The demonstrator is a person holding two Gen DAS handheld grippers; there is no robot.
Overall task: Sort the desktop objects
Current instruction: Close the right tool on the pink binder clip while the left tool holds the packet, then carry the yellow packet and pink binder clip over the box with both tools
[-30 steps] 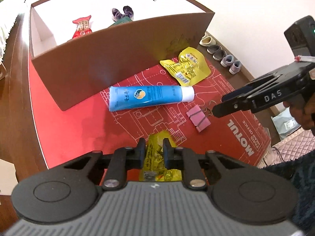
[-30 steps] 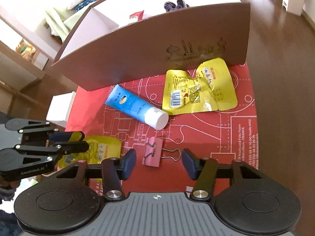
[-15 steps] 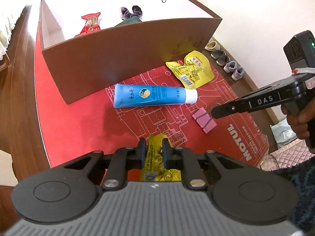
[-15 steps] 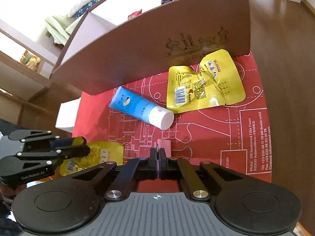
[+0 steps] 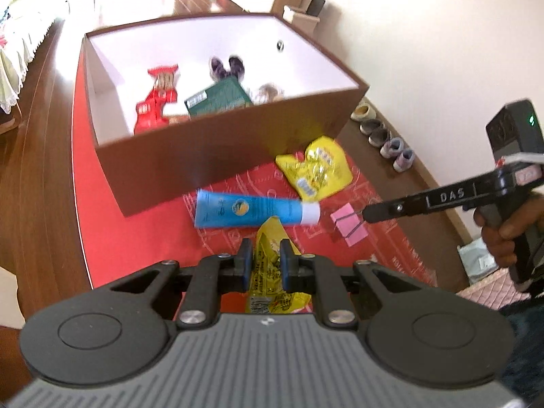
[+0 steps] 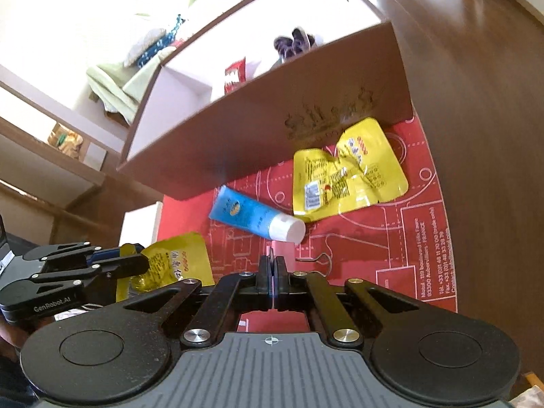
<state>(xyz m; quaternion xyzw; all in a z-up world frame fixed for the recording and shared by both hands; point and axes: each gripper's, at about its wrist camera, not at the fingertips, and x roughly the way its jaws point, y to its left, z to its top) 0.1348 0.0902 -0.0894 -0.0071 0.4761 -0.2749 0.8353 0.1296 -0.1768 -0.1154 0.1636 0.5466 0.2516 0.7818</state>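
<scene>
- Left wrist view: the left gripper (image 5: 266,265) clamps a yellow snack packet (image 5: 268,272) between its fingers, above the red mat (image 5: 136,234). Ahead lie a blue tube (image 5: 251,209) and a second yellow pouch (image 5: 314,170), near the brown box (image 5: 217,146). Inside the box sit a red wrapper (image 5: 156,102) and a green carton (image 5: 217,97).
- The right gripper (image 5: 365,212) pinches the pink binder clip (image 5: 348,222).
- Right wrist view: the right gripper's fingers (image 6: 263,272) are closed on the clip's pink body (image 6: 280,248); its wire handle sticks out to the right. The tube's white cap is just beyond.
</scene>
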